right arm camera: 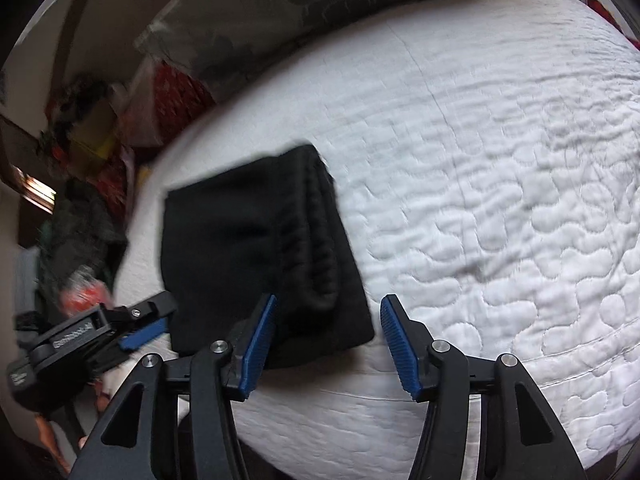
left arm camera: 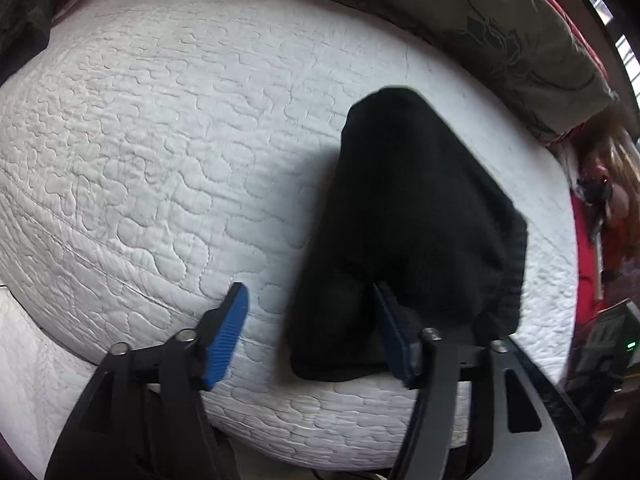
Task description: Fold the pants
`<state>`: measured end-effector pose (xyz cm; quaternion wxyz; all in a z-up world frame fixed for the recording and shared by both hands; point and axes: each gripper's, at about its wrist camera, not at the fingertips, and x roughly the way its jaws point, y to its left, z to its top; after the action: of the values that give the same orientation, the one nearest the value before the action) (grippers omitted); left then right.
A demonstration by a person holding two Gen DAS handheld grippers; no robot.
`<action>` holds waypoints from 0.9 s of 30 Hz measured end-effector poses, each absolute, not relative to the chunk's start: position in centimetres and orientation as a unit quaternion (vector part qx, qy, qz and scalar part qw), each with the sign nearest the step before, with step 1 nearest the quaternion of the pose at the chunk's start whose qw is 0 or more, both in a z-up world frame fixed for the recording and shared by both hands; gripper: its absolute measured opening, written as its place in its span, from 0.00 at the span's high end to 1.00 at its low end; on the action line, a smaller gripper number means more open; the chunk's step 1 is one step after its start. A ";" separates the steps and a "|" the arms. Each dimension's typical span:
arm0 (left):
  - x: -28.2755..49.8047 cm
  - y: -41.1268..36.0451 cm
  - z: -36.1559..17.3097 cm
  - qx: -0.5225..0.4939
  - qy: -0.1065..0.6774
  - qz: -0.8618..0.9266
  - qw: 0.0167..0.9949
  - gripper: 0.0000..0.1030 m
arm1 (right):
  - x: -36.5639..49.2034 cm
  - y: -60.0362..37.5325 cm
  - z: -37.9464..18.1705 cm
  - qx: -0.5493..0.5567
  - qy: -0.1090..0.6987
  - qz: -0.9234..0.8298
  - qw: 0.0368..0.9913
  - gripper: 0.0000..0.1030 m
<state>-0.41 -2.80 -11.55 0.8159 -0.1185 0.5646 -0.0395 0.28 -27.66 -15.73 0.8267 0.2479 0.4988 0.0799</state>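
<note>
We see black pants folded small on a white quilt, both our grippers, left and right, spread wide and empty; we'd best press the bundle flat, gently.

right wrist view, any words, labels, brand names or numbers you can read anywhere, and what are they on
No text can be read in either view.
Pale lettering on the black body of the left gripper: blurred, unreadable.
Black pants: no label or print visible.
White quilt: stitched pattern only, no text.
Right gripper: blue ribbed pads, no markings.
</note>
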 end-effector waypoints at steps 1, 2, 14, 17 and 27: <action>-0.5 -2.8 -11.6 -0.116 0.560 -0.035 0.820 0.27 | 0.3 -27.6 -15.7 0.247 0.494 0.081 0.830 0.47; -0.6 -2.7 -11.6 -0.115 0.558 -0.032 0.821 0.27 | 0.2 -27.6 -15.6 0.245 0.494 0.080 0.830 0.47; -1.4 -1.9 -9.6 -0.128 0.551 -0.050 0.823 0.28 | 0.3 -29.0 -13.7 0.270 0.486 0.081 0.827 0.43; -1.1 -2.0 -9.1 -0.128 0.548 -0.056 0.824 0.28 | 0.7 -29.5 -13.0 0.279 0.479 0.080 0.828 0.43; 1.8 -0.2 -7.2 -0.168 0.534 -0.067 0.826 0.28 | 2.8 -29.1 -12.6 0.293 0.471 0.095 0.827 0.42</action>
<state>1.81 -0.24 -7.22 0.8264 -0.1676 0.5335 -0.0666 2.75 -29.14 -12.61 0.8268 0.2926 0.4709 0.0948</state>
